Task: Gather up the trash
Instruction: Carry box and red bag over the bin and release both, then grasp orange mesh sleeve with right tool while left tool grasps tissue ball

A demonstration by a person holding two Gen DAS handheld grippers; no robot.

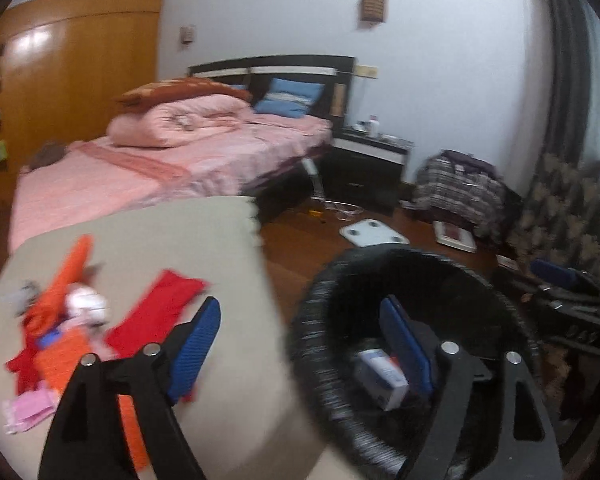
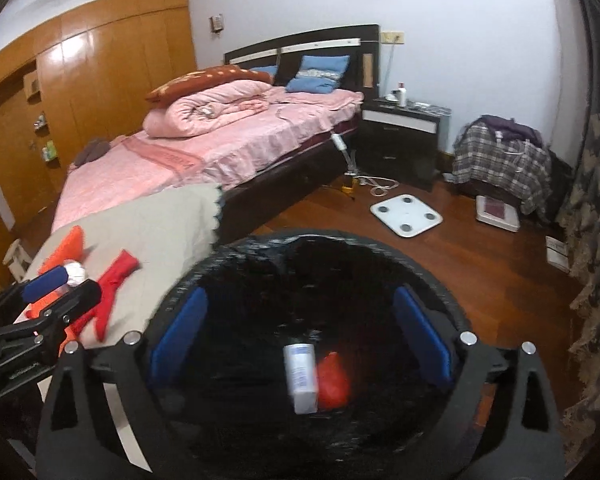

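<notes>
- The right gripper hangs right over the black trash bin. Its blue pads stand wide apart, and nothing is pinched between them.
- Down in the bin lie a white box and a red scrap. They look like trash that is already dropped in.
- The left gripper is wide open too. It holds nothing. One blue pad is over the table, the other is over the bin's edge.
- More trash waits on the grey table cloth, at about nine o'clock from the bin. There are red pieces, orange pieces, a white crumpled ball and a pink bit.
- I think the step now is the drop into the bin, and it looks done for these two things.
- The task is not finished, since the table has a lot left on it.
- Next, a gripper likely has to swing over to the table, go down on one piece, close on it, and carry it to the bin.
- The soft flat pieces may be hard to pinch, so the pads should come down low.
</notes>
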